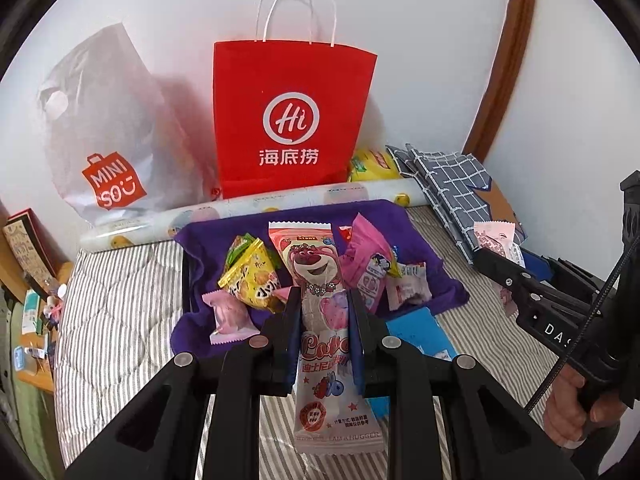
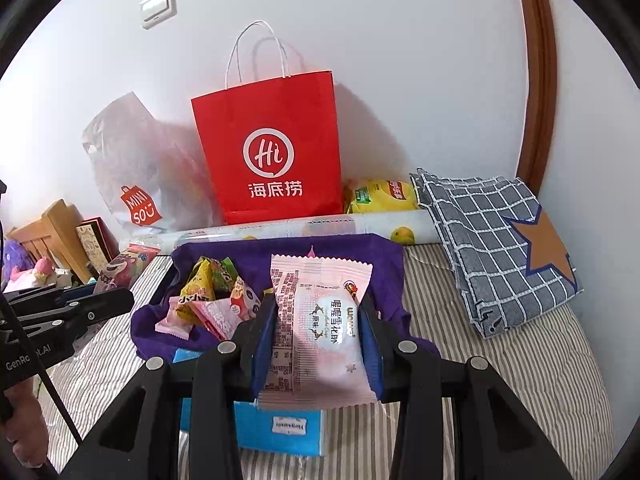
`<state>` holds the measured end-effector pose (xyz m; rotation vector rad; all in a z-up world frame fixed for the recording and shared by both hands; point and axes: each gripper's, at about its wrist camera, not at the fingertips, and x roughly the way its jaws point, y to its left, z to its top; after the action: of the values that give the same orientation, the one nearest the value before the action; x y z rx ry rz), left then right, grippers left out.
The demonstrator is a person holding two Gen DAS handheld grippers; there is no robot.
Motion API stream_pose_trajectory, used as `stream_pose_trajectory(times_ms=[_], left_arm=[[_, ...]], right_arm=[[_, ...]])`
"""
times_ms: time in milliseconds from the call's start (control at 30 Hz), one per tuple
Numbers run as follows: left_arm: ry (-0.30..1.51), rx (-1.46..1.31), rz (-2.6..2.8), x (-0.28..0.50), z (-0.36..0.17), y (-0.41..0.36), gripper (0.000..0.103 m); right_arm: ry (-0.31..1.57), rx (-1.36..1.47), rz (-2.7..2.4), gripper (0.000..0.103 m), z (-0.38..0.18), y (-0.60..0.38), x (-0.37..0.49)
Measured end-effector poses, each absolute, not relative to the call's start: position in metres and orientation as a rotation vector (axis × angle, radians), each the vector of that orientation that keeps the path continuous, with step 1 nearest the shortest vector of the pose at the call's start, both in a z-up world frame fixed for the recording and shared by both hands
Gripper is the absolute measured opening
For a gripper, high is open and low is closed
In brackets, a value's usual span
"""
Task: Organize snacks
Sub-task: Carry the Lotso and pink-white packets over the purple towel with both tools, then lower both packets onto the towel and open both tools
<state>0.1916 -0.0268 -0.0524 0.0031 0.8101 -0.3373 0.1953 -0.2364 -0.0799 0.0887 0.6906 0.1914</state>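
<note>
Our left gripper [image 1: 325, 312] clamps the bear packet [image 1: 320, 304] above the striped bed [image 1: 120, 300]; our right gripper [image 2: 318, 332] clamps the pink packet [image 2: 320, 320]; both hang near the purple cloth [image 1: 420, 248] heaped with snacks [image 1: 252, 276].

snacks [image 1: 256, 276] in box [image 1: 185, 280], paper bag [image 1: 292, 120] behind

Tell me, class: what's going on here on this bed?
A person sorting snacks holds a tool in each hand. The left tool is shut on a long pink bear snack packet; the right tool is shut on a pale pink pastry packet. Both hang above a purple cloth-lined box of more snacks, with a red paper bag behind it.
</note>
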Motion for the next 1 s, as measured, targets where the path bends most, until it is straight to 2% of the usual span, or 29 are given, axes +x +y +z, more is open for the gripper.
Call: stream_pose_trajectory(times_ms=[1000], left_arm=[[0.842,0.018,-0.338,0.258,-0.063,-0.032,0.021]], right_arm=[[0.706,0.032,0.196,0.037,-0.088,-0.233,0.261]])
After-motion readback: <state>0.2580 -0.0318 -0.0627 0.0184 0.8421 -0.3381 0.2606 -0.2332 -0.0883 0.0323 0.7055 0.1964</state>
